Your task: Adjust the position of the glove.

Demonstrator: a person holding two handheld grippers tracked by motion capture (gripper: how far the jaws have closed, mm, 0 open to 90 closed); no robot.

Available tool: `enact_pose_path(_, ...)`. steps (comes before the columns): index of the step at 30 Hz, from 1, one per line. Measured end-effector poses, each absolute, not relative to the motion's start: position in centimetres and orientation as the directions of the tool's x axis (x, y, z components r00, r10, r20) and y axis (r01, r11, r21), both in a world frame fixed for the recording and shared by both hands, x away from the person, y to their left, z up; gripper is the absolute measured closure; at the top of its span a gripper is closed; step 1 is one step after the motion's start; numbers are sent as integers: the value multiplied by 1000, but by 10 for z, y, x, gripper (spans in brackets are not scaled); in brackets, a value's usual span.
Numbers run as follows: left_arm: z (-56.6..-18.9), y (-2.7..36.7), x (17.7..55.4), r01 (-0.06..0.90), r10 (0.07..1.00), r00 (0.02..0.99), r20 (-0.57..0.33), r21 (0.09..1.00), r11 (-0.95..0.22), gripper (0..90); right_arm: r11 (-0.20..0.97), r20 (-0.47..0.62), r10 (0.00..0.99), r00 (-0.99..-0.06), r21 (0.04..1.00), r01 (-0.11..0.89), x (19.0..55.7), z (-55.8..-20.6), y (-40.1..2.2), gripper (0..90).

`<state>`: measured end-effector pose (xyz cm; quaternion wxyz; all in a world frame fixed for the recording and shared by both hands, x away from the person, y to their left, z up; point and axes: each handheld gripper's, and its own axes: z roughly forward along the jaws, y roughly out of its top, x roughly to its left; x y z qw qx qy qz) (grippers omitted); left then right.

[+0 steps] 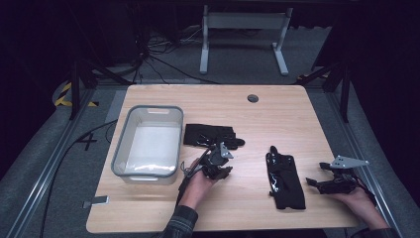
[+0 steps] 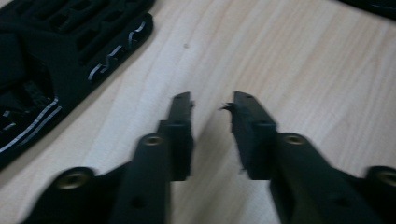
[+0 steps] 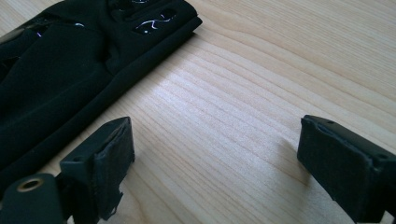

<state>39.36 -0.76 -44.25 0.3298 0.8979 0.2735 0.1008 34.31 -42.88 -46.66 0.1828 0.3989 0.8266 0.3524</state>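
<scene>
Two black gloves with glossy markings lie flat on the wooden table [image 1: 247, 119]. One glove [image 1: 210, 135] rests at the middle, next to the bin; it fills the upper left of the left gripper view [image 2: 56, 56]. The other glove [image 1: 285, 179] lies toward the front right, and its edge runs along the left of the right gripper view [image 3: 60, 70]. My left gripper [image 1: 224, 168] [image 2: 212, 105] hovers just in front of the middle glove, jaws slightly apart over bare wood. My right gripper [image 1: 317, 173] [image 3: 217, 140] sits right of the second glove, jaws wide open and holding nothing.
A clear plastic bin with a grey rim [image 1: 121, 144] stands on the table's left half, with nothing in it. A small round grommet [image 1: 253, 98] is set near the far edge. Cables and a white desk frame [image 1: 242, 34] lie on the floor beyond.
</scene>
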Motion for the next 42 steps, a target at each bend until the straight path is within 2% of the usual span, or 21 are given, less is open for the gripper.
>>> enact_pose_path(2, -440, -10, 401, 437, 565, 825, 6, 628, -644, 881, 435, -22, 787, -617, 728, 529, 343, -467, -429, 115)
enact_pose_path(3, -437, -11, 405, 436, 573, 819, 17, 630, -642, 895, 435, -22, 787, -617, 728, 529, 343, -467, -429, 114)
enact_pose_path(5, -436, -12, 410, 446, 579, 815, 2, 636, -630, 896, 435, -21, 787, -617, 728, 530, 343, -467, -429, 114)
enact_pose_path(11, -430, -19, 434, 435, 600, 799, 42, 648, -625, 897, 436, -21, 786, -618, 728, 529, 343, -467, -429, 114)
enact_pose_path(18, -439, -24, 457, 445, 607, 793, 46, 637, -630, 897, 436, -21, 785, -619, 728, 529, 343, -467, -429, 114)
enact_pose_path(24, -447, -29, 465, 450, 603, 795, 57, 611, -651, 898, 437, -22, 785, -620, 728, 528, 343, -467, -429, 114)
enact_pose_path(31, -449, -39, 466, 451, 595, 803, 30, 623, -640, 898, 437, -21, 784, -620, 728, 528, 343, -467, -429, 114)
enact_pose_path(42, -450, -78, 467, 427, 550, 835, -7, 638, -641, 898, 437, -21, 784, -620, 728, 528, 343, -467, -429, 114)
